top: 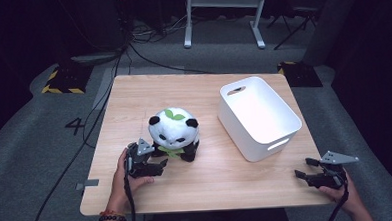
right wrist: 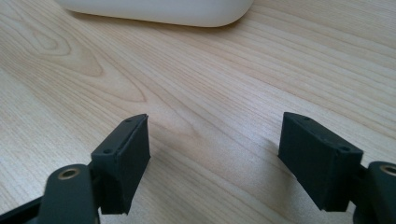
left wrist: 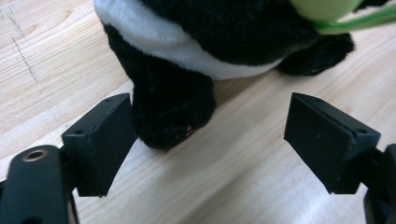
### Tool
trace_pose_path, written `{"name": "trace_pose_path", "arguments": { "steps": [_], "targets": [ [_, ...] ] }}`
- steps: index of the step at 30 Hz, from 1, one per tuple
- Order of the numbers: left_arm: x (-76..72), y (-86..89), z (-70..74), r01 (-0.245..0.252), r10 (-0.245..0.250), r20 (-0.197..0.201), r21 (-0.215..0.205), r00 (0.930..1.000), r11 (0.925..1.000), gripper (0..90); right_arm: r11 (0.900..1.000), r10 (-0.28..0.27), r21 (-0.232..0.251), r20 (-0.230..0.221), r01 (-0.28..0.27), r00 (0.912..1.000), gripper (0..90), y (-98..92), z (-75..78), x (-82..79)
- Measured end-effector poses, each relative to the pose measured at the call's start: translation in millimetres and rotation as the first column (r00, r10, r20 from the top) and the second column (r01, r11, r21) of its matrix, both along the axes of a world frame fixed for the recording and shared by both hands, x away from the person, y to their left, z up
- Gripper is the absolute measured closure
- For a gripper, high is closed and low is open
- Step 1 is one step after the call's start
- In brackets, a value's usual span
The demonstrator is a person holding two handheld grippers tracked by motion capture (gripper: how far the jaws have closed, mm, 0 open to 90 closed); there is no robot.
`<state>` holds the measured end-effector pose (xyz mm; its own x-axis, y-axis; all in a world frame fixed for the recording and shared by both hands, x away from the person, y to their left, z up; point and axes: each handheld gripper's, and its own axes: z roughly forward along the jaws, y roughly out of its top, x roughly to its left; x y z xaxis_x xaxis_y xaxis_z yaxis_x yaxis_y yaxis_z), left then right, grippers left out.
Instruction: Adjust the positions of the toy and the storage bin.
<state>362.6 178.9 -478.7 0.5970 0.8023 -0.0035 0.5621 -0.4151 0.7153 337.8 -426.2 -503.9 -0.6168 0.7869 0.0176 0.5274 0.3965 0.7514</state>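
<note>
The panda [top: 174, 134] sits near the desk's [top: 207, 185] middle, left of the bin [top: 259, 117]. The left gripper [top: 162, 165], jaws wide, flanks its black foot [left wrist: 170, 109], one jaw touching. The right gripper [top: 302, 169] gapes empty at the near right corner.

The left tool [top: 162, 166] is lying low in the person's left hand [top: 122, 174], jaws spread wide and pointing right. The right tool [top: 302, 168], held in the right hand [top: 345, 191], is pointing left with its jaws likewise gaping.

Plush panda [top: 174, 134], matt wooden table [top: 212, 175]
</note>
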Motion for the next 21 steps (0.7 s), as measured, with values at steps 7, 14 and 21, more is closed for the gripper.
{"name": "trace_pose_path", "arguments": {
  "steps": [7,14,21],
  "targets": [
    [12.9,-3.1,-3.9,0.007,-0.008,-0.024,-0.04,0.9997,0.9992,15.8,1.0,-0.002,-0.008,0.004,0.002,1.0,24.9,1.3,-0.1,-0.5],
    [26.6,-5.0,-9.4,0.026,-0.029,-0.061,-0.046,0.9978,0.9986,15.4,1.0,0.0,-0.001,0.001,0.0,1.0,24.9,0.0,0.0,0.0],
    [33.1,-3.5,-14.2,0.036,-0.038,-0.045,-0.038,0.9983,0.9986,17.1,1.0,-0.001,0.0,0.0,0.001,1.0,24.9,0.0,0.0,0.0]
  ]
}}
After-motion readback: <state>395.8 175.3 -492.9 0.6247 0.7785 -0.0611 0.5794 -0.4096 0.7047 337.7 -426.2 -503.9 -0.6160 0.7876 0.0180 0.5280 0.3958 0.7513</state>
